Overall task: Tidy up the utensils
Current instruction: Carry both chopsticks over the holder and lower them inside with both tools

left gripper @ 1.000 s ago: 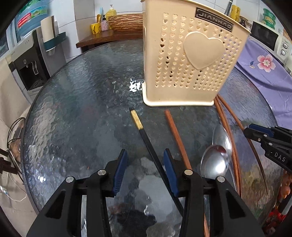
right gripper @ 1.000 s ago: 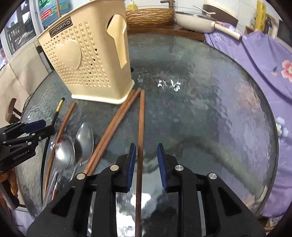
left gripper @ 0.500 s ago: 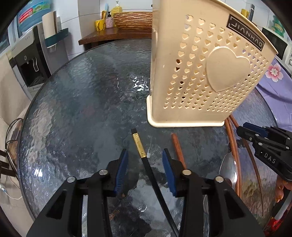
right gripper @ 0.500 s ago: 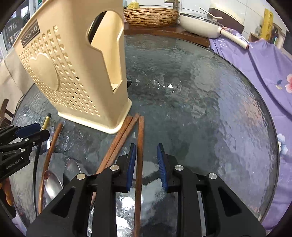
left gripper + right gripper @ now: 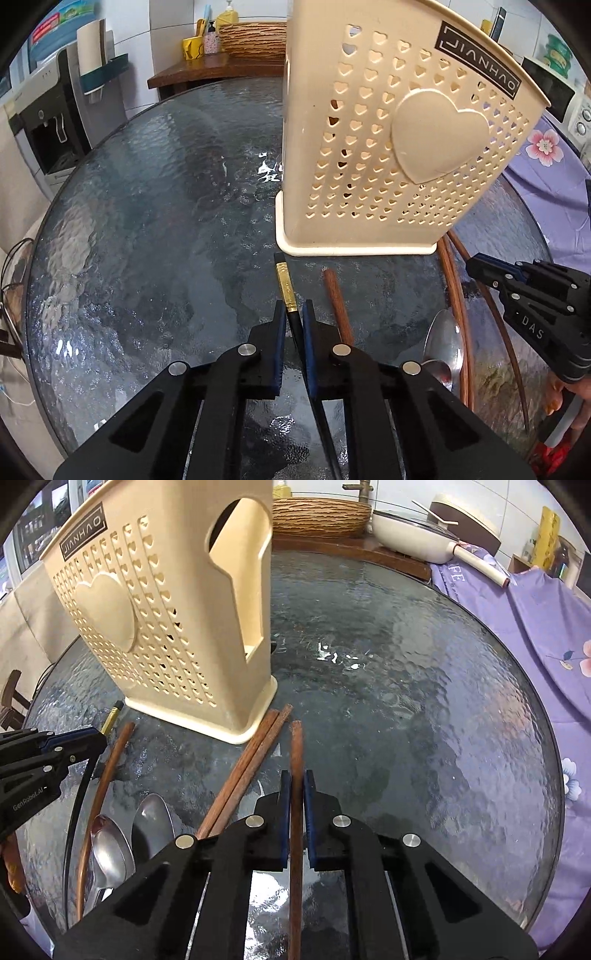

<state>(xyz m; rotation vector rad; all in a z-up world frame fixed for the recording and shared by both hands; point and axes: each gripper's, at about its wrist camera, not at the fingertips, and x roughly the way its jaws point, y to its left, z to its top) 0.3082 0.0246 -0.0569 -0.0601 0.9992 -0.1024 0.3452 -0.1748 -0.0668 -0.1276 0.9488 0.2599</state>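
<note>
Now both claws are picking up sticks. On the left, the left gripper [image 5: 293,314] pinches the black chopstick [image 5: 287,291] just behind its gold band, close to the cream holder [image 5: 369,155]. Beside it lie a brown chopstick [image 5: 338,299] and two spoons [image 5: 129,834] on the glass table [image 5: 147,221]. On the right, the right gripper [image 5: 295,782] pinches another wooden chopstick [image 5: 296,746]. Next, I think each stick must be lifted, tipped up, and dropped into the holder's open top.

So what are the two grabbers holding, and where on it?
Left gripper pinches the black chopstick just below its gold band; right gripper pinches a brown chopstick near its top.
</note>
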